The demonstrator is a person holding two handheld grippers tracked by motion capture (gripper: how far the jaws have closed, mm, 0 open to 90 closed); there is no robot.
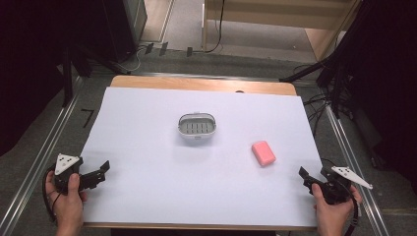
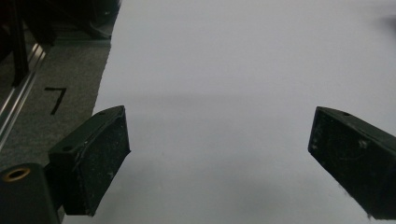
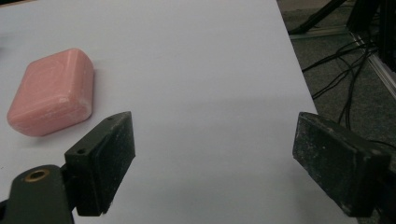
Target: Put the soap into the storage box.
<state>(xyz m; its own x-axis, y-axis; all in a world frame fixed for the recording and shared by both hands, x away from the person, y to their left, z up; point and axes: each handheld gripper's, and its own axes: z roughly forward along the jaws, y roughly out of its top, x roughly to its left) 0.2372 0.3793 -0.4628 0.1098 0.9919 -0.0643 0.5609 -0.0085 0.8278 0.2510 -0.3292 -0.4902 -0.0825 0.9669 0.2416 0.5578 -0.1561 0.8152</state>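
High view: a counter (image 1: pixel 147 196) covered by a white sheet, with a strip of bare wood along its far edge. A pink soap bar (image 1: pixel 263 153) lies on the sheet in the right half, nearer the right edge than the centre and tilted relative to the counter's edges. A grey-and-white slotted soap dish (image 1: pixel 197 126) stands near the middle of the counter, slightly toward the far edge, well apart from the soap bar and empty. The left tool (image 1: pixel 102 169) is held in the person's left hand (image 1: pixel 69 199) over the near-left corner; the right tool (image 1: pixel 306 175) is held in the right hand (image 1: pixel 330 209) over the near-right corner, with the soap bar near it, toward the far-left of its tips.

Left gripper view: the left tool (image 2: pixel 219 154) has its two black jaws spread wide apart, released, with plain white sheet between them; a black "7" mark (image 2: pixel 56 99) shows on the grey floor beyond the counter's left edge.

Right gripper view: the right tool (image 3: pixel 215 158) is likewise released, jaws wide apart with bare sheet between them. The soap bar (image 3: pixel 52 92) lies ahead and to the left of the left jaw, not touching it. Black cables (image 3: pixel 345 79) run across the floor past the counter's right edge.
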